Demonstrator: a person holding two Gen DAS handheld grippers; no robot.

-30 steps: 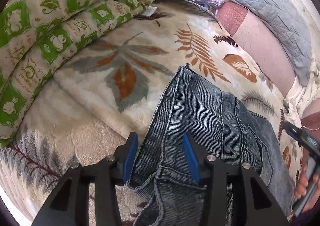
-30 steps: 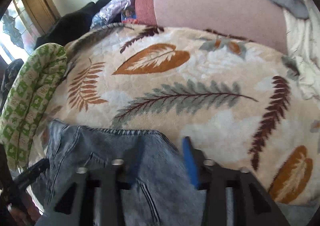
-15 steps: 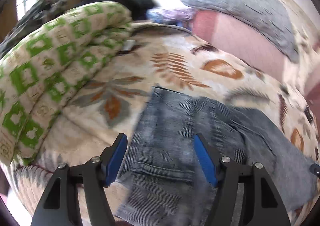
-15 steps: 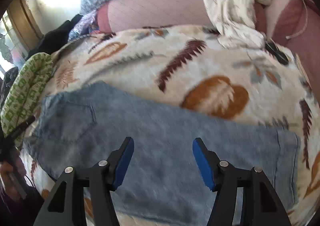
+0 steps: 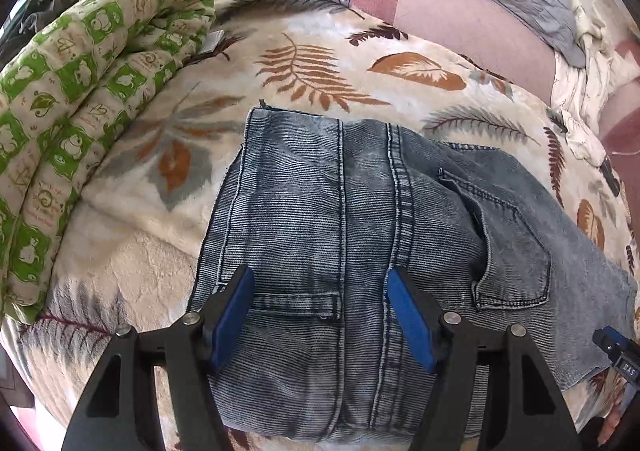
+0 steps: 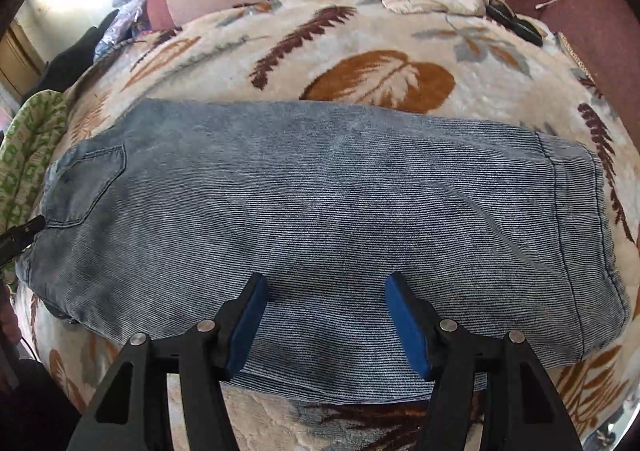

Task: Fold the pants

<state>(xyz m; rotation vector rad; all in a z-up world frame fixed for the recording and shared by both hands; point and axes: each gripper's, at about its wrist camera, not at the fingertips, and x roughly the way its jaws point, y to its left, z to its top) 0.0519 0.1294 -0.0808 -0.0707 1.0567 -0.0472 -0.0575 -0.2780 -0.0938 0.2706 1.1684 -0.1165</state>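
Denim in a faded blue-grey, the jeans (image 6: 320,219) lie flat on a cream fleece blanket (image 6: 380,35) with printed leaves and ferns, which covers the bed. They are already doubled lengthwise, one leg over the other. The waistband end with a back pocket (image 5: 504,235) is at the left hand's side, and the hem (image 6: 576,219) is far to the right in the right wrist view. The left gripper (image 5: 320,315) hangs over the waistband with its blue fingers (image 5: 232,315) spread apart, pressing on nothing (the cloth only lies below them). The right gripper (image 6: 324,319) stands over the middle of the leg, fingers also released. A rolled green-and-cream quilt (image 5: 80,91) lies beside the jeans, not touching them.
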